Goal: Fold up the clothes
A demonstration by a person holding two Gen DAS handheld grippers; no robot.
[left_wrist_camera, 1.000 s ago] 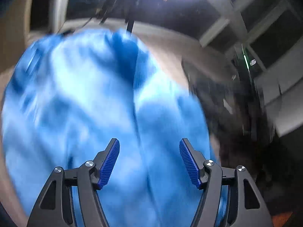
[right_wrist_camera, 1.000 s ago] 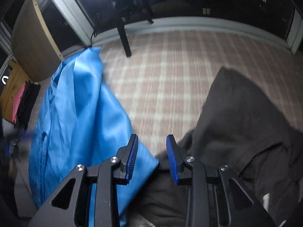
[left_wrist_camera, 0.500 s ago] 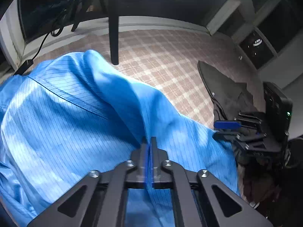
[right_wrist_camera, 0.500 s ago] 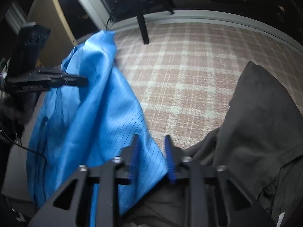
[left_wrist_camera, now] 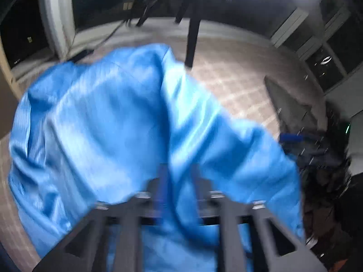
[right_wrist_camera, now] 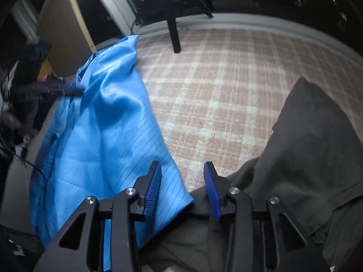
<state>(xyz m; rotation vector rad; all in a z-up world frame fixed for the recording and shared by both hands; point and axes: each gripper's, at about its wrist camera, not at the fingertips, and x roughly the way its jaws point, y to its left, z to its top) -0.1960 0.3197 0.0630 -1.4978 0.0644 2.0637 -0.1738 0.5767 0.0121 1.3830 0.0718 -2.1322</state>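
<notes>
Your left gripper (left_wrist_camera: 179, 188) is opening with a fold of the blue garment (left_wrist_camera: 109, 122) between its fingers. Your right gripper (right_wrist_camera: 182, 189) is opening over that garment's near corner, beside the dark garment (right_wrist_camera: 317, 149) on the plaid surface (right_wrist_camera: 226, 90).

**Left wrist view: blue garment under the opening gripper**

The frame is motion-blurred. A blue garment (left_wrist_camera: 109, 122) fills the left and centre, rumpled, with a raised fold running from the far middle toward the near centre. The left gripper (left_wrist_camera: 179, 190) stands over it at the near edge; its jaws are opening, with a ridge of blue cloth between them. Whether the pads touch the cloth cannot be told. A checked carpet (left_wrist_camera: 236, 83) lies bare beyond the garment to the right. A dark garment (left_wrist_camera: 288, 99) rests on it at the far right. The right gripper (left_wrist_camera: 301, 142) appears near the blue garment's right edge, blurred. A dark furniture leg (left_wrist_camera: 192, 43) stands on the far carpet.
</notes>
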